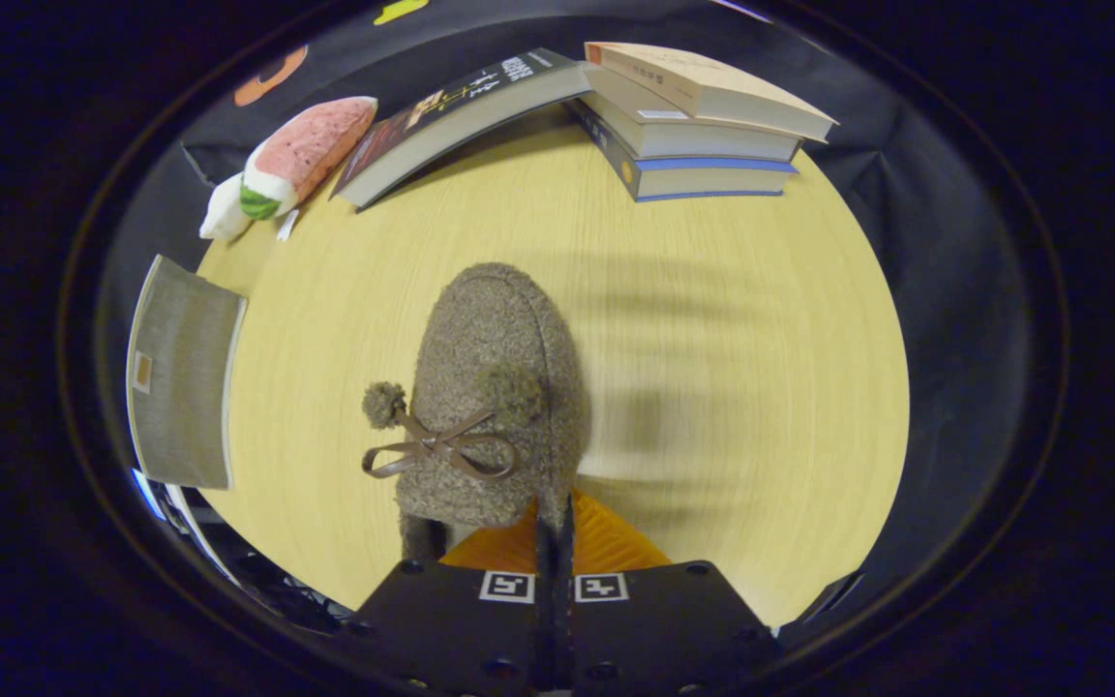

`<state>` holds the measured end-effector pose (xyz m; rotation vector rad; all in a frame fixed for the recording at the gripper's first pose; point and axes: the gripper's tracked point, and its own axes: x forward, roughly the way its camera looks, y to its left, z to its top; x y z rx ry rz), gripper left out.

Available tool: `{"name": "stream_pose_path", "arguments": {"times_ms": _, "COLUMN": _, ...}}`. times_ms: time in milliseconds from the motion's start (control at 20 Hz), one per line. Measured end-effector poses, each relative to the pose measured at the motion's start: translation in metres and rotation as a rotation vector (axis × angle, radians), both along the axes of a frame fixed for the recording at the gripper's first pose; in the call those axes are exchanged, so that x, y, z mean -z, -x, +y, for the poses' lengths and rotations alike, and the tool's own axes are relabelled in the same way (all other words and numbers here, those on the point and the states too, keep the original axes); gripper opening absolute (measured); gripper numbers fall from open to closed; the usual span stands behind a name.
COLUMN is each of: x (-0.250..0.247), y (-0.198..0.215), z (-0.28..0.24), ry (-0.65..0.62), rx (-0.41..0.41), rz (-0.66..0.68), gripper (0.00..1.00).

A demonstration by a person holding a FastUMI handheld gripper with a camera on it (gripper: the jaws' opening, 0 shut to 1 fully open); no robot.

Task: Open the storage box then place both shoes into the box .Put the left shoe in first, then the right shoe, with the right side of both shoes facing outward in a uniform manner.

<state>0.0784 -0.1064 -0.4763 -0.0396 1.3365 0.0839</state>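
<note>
Gripper view: claw (554, 542) clamped on the fuzzy shoe's (495, 397) rim, shoe stretching ahead.

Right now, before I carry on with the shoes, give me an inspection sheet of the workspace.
Surface: light wooden table, bare ahead and to the right of the fingers.
Job's things: brown fuzzy shoe with a bow and pompoms, toe pointing away, its rear edge pinched between the fingers. Grey storage box at the table's left edge; open or closed cannot be told.
Clutter: watermelon-slice plush; stack of books, with one more book leaning on it.
Grippers: gripper closed on the shoe's rear edge.
Cables: dark tangle below the box, too unclear to tell.
Surroundings: black cloth wall.
</note>
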Motion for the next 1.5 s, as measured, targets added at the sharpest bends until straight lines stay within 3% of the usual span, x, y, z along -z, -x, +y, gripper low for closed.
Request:
{"name": "stream_pose_path", "arguments": {"times_ms": 200, "x": -0.020, "y": 0.010, "z": 0.013, "ry": -0.054, "rx": 0.022, "rz": -0.033, "gripper": 0.01}}
{"name": "stream_pose_path", "arguments": {"times_ms": 400, "x": -0.062, "y": 0.031, "z": 0.060, "ry": -0.133, "rx": 0.000, "rz": -0.035, "gripper": 0.01}}
{"name": "stream_pose_path", "arguments": {"times_ms": 850, "x": -0.170, "y": 0.061, "z": 0.226, "ry": -0.276, "rx": -0.170, "rz": -0.100, "gripper": 0.00}}
{"name": "stream_pose_path", "arguments": {"times_ms": 1150, "x": -0.194, "y": 0.067, "z": 0.339, "ry": -0.339, "rx": -0.211, "rz": -0.069, "gripper": 0.00}}
{"name": "stream_pose_path", "arguments": {"times_ms": 1350, "x": -0.185, "y": 0.066, "z": 0.405, "ry": -0.371, "rx": -0.156, "rz": -0.012, "gripper": 0.00}}
{"name": "stream_pose_path", "arguments": {"times_ms": 1500, "x": -0.158, "y": 0.056, "z": 0.432, "ry": -0.326, "rx": -0.080, "rz": 0.028, "gripper": 0.00}}
